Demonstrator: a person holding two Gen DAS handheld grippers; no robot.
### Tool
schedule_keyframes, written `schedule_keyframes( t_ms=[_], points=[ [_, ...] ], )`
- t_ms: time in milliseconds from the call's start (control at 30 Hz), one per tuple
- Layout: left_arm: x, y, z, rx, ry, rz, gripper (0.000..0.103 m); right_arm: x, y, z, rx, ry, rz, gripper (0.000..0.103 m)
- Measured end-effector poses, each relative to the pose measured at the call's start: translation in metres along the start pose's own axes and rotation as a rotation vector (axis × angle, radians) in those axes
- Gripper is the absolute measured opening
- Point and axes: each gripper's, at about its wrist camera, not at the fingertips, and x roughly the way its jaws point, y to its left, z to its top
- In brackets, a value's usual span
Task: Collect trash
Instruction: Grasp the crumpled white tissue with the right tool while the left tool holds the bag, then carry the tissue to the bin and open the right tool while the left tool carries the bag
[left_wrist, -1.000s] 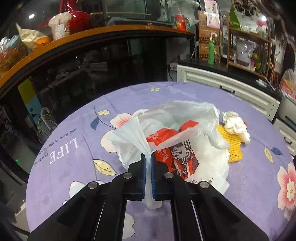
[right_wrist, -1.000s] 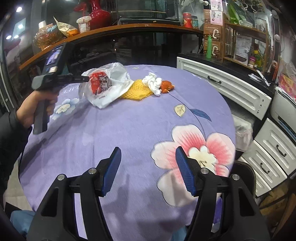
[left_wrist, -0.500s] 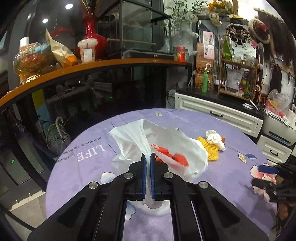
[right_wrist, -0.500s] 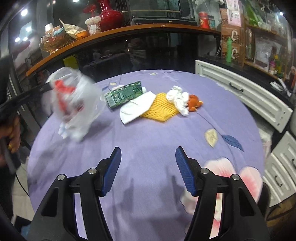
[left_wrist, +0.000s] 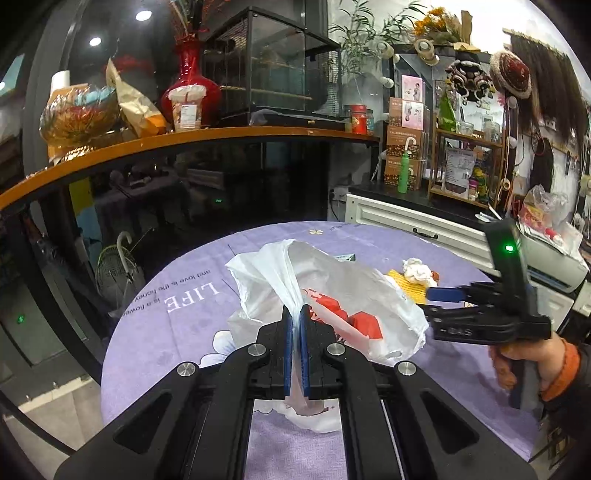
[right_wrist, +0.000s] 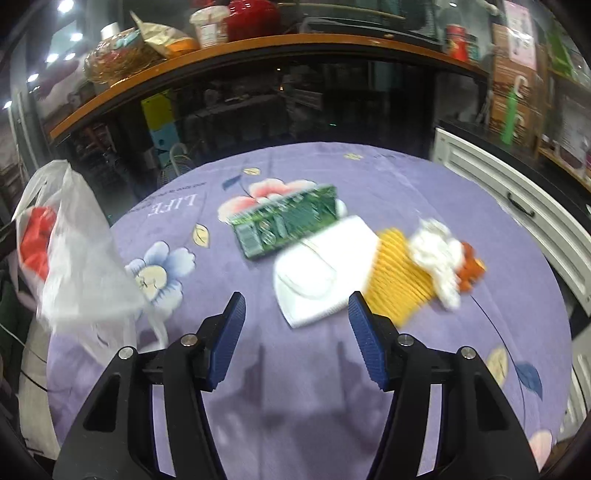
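Bag: my left gripper (left_wrist: 294, 343) stays clamped on the plastic bag (left_wrist: 343, 295), now lifted off the table (right_wrist: 295, 387).
Uncovered: green box (right_wrist: 284, 221) and white packet (right_wrist: 325, 269), formerly under it.
Right gripper (right_wrist: 295, 332): empty, closing slightly toward them.

the left hand-held gripper (left_wrist: 294, 325) is clamped tight, while the right hand-held gripper (right_wrist: 295, 314) angles downward, jaws closing on nothing.

Thin glossy plastic bag (left_wrist: 332, 291) is crinkling, translucent; tablecloth (right_wrist: 295, 387) is looking like matt woven cloth; yellow foam net (right_wrist: 402, 273) ribbed; green carton (right_wrist: 284, 221) glossy printed card.
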Motion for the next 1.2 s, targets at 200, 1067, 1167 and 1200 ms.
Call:
schedule_keyframes(
  t_ms=[200,1067,1167,1200],
  points=[
    [0.001,0.006,-0.001,-0.016,-0.005,-0.008,0.004,0.013,-0.007,0.01,-0.006,0.001,-0.146,0.059],
    [0.002,-0.007,-0.007,0.022,-0.002,-0.065,0.004,0.016,-0.095,0.008,0.068,-0.002,-0.246,0.022],
    [-0.003,-0.014,-0.005,0.025,-0.007,-0.079,0.004,-0.011,-0.089,-0.004,0.068,-0.028,-0.221,0.022],
    [-0.004,-0.017,-0.005,0.027,-0.008,-0.085,0.004,-0.021,-0.088,-0.01,0.076,-0.033,-0.209,0.022]
  ],
)
